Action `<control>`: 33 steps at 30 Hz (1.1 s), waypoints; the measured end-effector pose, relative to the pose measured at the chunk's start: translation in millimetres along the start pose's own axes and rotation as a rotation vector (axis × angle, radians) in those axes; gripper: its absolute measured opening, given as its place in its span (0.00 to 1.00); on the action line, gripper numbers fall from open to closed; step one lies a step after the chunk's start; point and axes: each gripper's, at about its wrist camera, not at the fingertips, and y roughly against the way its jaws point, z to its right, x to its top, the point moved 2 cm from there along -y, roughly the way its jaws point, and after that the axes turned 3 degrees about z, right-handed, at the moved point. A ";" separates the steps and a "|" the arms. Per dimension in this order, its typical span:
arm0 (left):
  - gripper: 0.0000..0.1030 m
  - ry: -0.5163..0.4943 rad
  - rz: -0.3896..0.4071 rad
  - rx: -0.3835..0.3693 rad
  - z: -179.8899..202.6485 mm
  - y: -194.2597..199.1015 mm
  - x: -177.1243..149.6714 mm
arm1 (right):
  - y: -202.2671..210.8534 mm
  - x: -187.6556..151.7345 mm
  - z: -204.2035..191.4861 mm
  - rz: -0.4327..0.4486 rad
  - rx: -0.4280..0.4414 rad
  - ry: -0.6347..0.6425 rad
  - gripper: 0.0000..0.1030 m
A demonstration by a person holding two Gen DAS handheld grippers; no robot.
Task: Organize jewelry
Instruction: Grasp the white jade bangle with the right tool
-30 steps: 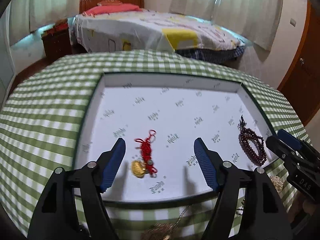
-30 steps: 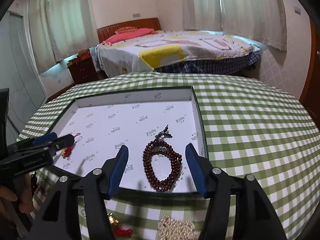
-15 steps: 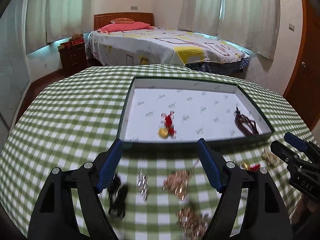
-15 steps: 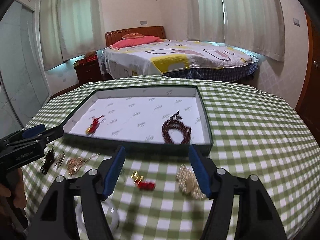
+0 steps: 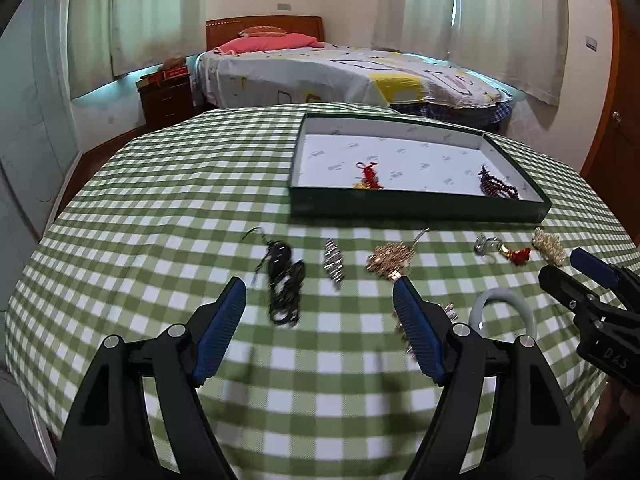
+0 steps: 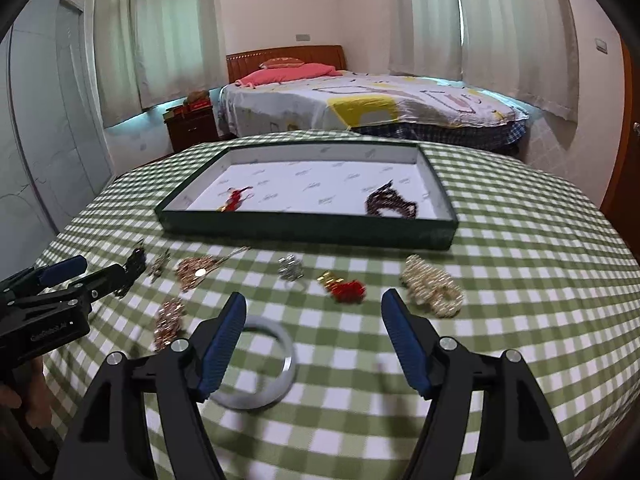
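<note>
Both grippers are hovering above the table [image 5: 160, 208] with nothing held. The left gripper [image 5: 318, 332] is standing with its jaws spread wide and empty; the right gripper [image 6: 312, 336] is likewise released, jaws apart.

The tray [image 6: 304, 227] is sitting toward the far side of the table and is already holding two pieces: a red knot charm [image 5: 369, 176] near the front wall and a dark bead bracelet [image 6: 390, 204] toward the right end. The remaining jewelry is lying in a loose row on the cloth in front of the tray: a black cord piece [image 5: 285, 280], a silver piece [image 5: 334, 260], a gold chain cluster [image 5: 390, 258], a second rose-gold cluster [image 6: 170, 318], a silver ring [image 6: 291, 269], a red and gold charm [image 6: 346, 288], a pearl cluster [image 6: 432, 288] and a pale bangle [image 6: 264, 364].

Judged step: selecting the next piece. Recommended procedure:
- The left gripper is lining up nearest the black cord piece; the right gripper is straddling the space between the bangle and the red and gold charm.
- Lower the jaws around the bulk of one piece only, keeping neighbouring chains out of the bite.
- Close fully before lifting, since loose cords and chains are likely to slip.

Legible writing: "DAS" on the right gripper body in the left view. The print on the left gripper body and on the tray lining is too small to read
</note>
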 end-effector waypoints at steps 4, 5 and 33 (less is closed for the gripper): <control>0.72 -0.004 0.009 0.025 -11.1 8.1 -6.4 | -2.3 -5.4 -17.1 -0.008 0.013 0.024 0.71; 0.72 -0.001 0.010 0.031 -14.7 9.7 -7.5 | -2.7 -7.3 -20.7 -0.011 0.015 0.027 0.72; 0.72 0.036 -0.029 0.014 -24.1 8.3 -23.8 | -26.5 -31.4 -40.1 -0.162 0.000 0.080 0.77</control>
